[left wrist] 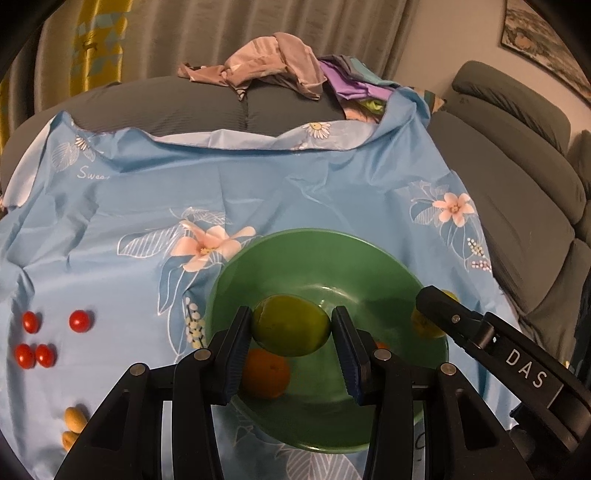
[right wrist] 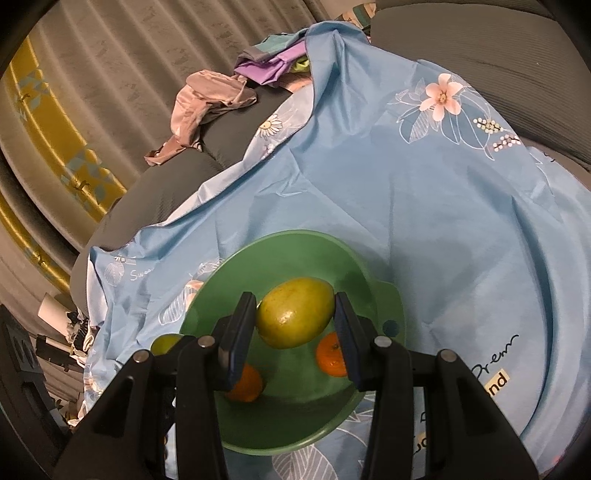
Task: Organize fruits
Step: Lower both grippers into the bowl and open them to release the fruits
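A green bowl [left wrist: 325, 258] sits on the blue floral cloth [left wrist: 258, 192]. My left gripper [left wrist: 291, 328] is shut on a green mango [left wrist: 291, 325] and holds it over the bowl, above an orange [left wrist: 267, 374]. My right gripper [right wrist: 295, 321] is shut on a second green mango [right wrist: 295, 317] over the same bowl [right wrist: 295, 243]. Two oranges [right wrist: 332, 356] [right wrist: 247, 386] lie in the bowl below it. The right gripper's black body [left wrist: 517, 354] reaches in from the right in the left wrist view, with its mango [left wrist: 424, 326] partly hidden behind it.
Several red cherry tomatoes [left wrist: 79, 320] lie on the cloth at the left, with two yellowish fruits [left wrist: 75, 419] nearer me. A grey sofa [left wrist: 517, 192] with piled clothes [left wrist: 273, 62] lies behind the cloth. Curtains [left wrist: 184, 33] hang at the back.
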The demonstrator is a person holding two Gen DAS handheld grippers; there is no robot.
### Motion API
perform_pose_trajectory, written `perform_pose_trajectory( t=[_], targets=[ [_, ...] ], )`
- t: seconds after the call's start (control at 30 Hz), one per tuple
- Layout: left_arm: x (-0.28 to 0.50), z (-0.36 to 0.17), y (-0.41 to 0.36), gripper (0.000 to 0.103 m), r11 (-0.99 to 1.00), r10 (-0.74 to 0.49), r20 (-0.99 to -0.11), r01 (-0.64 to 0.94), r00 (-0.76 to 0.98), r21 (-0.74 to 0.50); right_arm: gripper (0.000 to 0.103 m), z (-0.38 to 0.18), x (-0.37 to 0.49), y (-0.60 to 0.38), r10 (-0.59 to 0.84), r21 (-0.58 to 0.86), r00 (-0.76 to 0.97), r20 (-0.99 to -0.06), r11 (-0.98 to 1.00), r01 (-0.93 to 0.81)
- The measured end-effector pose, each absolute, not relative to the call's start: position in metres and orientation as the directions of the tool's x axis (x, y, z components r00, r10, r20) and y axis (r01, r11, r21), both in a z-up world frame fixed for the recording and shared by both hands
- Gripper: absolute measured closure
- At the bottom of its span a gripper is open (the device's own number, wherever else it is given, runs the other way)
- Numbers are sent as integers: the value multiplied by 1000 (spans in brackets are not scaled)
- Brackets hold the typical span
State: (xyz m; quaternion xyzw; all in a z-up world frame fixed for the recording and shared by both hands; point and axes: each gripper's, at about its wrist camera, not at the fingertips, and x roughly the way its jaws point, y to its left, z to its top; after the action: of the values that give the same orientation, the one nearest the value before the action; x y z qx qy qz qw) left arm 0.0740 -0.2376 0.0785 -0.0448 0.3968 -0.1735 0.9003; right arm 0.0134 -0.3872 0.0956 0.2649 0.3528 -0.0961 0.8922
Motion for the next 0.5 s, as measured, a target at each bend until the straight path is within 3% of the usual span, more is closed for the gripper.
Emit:
perform_pose_trajectory(
  t=[0.5],
  targets=[
    [75, 71, -245, 59, 935, -344, -718, 291, 605, -203, 59, 89, 17, -391, -11, 374, 704, -710, 841, 391]
  ],
)
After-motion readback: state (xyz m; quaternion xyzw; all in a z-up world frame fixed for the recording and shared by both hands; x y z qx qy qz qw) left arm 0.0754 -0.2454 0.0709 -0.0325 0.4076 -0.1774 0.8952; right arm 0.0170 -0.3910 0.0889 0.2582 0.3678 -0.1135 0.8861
